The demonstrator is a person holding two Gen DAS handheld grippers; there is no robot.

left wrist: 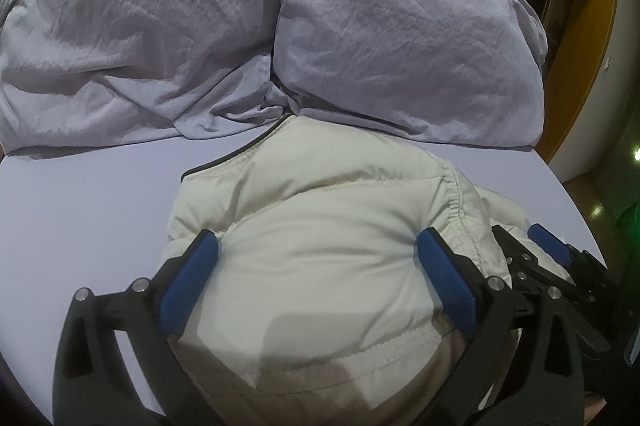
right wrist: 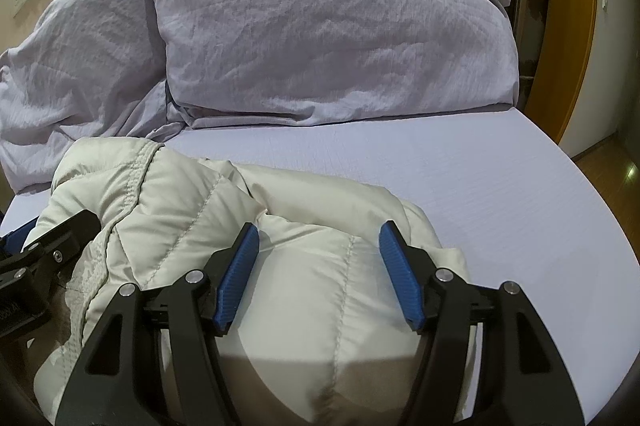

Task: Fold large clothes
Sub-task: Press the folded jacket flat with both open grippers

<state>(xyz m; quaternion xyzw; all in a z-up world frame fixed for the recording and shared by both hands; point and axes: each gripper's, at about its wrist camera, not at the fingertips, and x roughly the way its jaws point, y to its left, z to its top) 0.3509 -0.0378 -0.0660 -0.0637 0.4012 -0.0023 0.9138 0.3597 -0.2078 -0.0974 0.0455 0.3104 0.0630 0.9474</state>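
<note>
Cream padded jacket [left wrist: 320, 218] on lilac bed sheet [left wrist: 88, 194], near hem cut off at 6 o'clock.
Bulging between spread, released left gripper [left wrist: 318, 250]; right gripper [right wrist: 320, 238] likewise unclenched astride it.

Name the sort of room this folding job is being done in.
Most likely a bedroom: the cream padded jacket lies on a bed under a lilac sheet, two crumpled lilac pillows sit at its head, and a wooden door frame stands beside it.
</note>
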